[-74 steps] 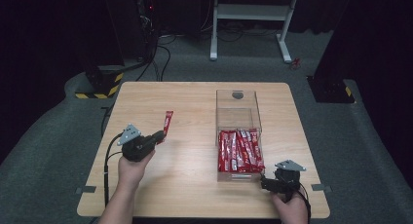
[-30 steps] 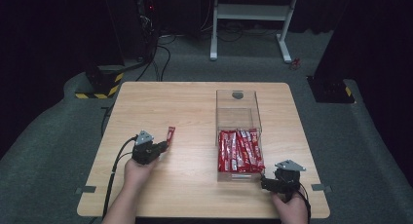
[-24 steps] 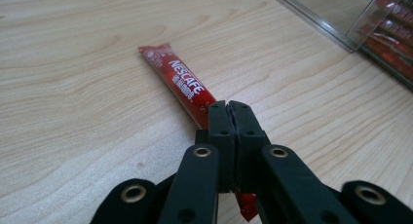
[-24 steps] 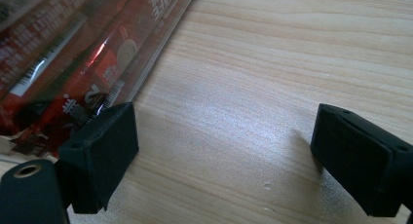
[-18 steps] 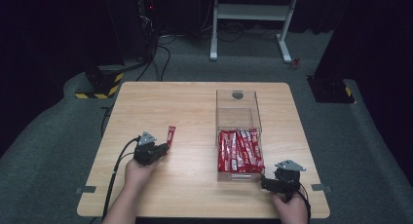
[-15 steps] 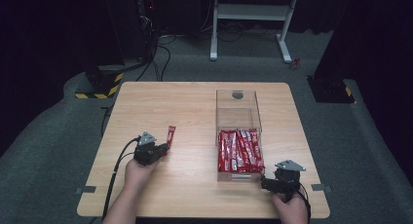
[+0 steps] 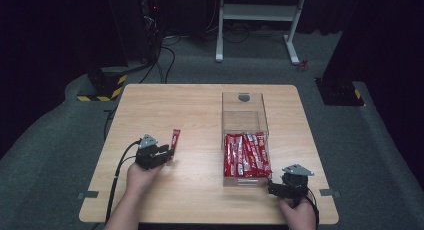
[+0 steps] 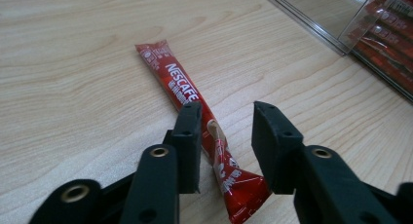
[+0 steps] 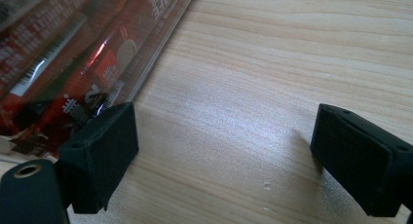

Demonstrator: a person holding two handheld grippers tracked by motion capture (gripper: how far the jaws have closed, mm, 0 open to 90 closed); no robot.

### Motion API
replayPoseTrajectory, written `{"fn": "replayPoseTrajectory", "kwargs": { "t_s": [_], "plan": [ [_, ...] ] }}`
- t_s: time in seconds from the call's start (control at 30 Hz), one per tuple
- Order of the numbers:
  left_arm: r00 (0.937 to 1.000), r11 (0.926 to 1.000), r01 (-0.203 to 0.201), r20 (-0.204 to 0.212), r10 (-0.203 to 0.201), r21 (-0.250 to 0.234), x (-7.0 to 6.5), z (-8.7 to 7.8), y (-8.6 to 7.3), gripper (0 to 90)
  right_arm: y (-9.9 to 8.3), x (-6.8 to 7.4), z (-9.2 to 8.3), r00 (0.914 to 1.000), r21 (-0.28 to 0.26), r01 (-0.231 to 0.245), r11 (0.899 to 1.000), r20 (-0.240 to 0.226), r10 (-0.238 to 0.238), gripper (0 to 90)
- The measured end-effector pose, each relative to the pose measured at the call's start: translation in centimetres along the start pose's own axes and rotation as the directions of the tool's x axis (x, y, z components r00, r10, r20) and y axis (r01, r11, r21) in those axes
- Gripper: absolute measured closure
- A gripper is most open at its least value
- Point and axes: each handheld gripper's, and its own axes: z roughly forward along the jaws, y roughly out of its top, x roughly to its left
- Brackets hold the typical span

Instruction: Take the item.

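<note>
A red Nescafe stick sachet [image 8: 180,87] lies flat on the wooden table [image 7: 200,115], left of the clear box. My left gripper [image 8: 226,121] sits low over its near end with the jaws on either side. The jaws have just been opening and the pads stand off the sachet, so it rests loose between them. From above, the left gripper [image 7: 167,152] is at the lower end of the sachet [image 7: 175,138]. My right gripper [image 9: 224,136] stands open with nothing between its jaws, on the table by the box's near right corner [image 7: 272,186].
The clear plastic box [image 7: 245,115] holds several red sachets [image 7: 246,155] in its near half; its far half is bare. Its wall [image 9: 146,39] stands close to the right gripper's left jaw. Cables trail from both grippers toward the table's front edge.
The left gripper came down and slightly nearer with the sachet, then held still. Its jaws now stand apart and the sachet lies on the table. The right gripper has not moved.
</note>
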Motion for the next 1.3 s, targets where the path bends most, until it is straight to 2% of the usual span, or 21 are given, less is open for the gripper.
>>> {"fn": "replayPoseTrajectory", "kwargs": {
  "t_s": [0.37, 0.47, 0.73, 0.93, 1.07, 1.3],
  "plan": [
    [0.9997, 0.9991, -0.022, -0.012, 0.021, -0.036, -0.7, -0.7, 0.4, 46.1, 0.0, 0.0, 0.0, 1.0000, 0.000, 0.000, 1.000, 0.000, 0.000, 9.8],
    [0.9990, 0.9988, -0.041, -0.018, 0.040, -0.029, -1.0, -0.8, 0.5, 41.5, 0.0, 0.0, 0.0, 1.0000, 0.000, 0.001, 1.000, 0.000, -0.001, 9.9],
    [0.9993, 0.9981, -0.036, 0.003, 0.036, -0.050, -1.5, -1.4, 0.6, 32.1, 0.0, 0.0, 0.0, 1.0000, 0.000, 0.000, 1.000, -0.003, 0.000, 10.0],
    [0.9989, 0.9985, -0.047, -0.011, 0.046, -0.027, -1.6, -1.8, 0.5, 28.2, 0.0, 0.0, 0.0, 1.0000, 0.001, 0.000, 1.000, -0.005, 0.000, 10.1],
    [0.9984, 0.9982, -0.054, -0.021, 0.053, -0.027, -1.6, -2.6, 0.3, 26.6, 0.0, 0.0, 0.0, 1.0000, 0.000, 0.000, 1.000, -0.006, 0.000, 10.2],
    [0.9994, 0.9982, -0.027, -0.020, 0.026, -0.054, -0.9, -5.1, -0.5, 26.4, 0.0, 0.0, 0.0, 1.0000, 0.001, 0.000, 1.000, -0.006, 0.000, 10.2]
  ]
}}
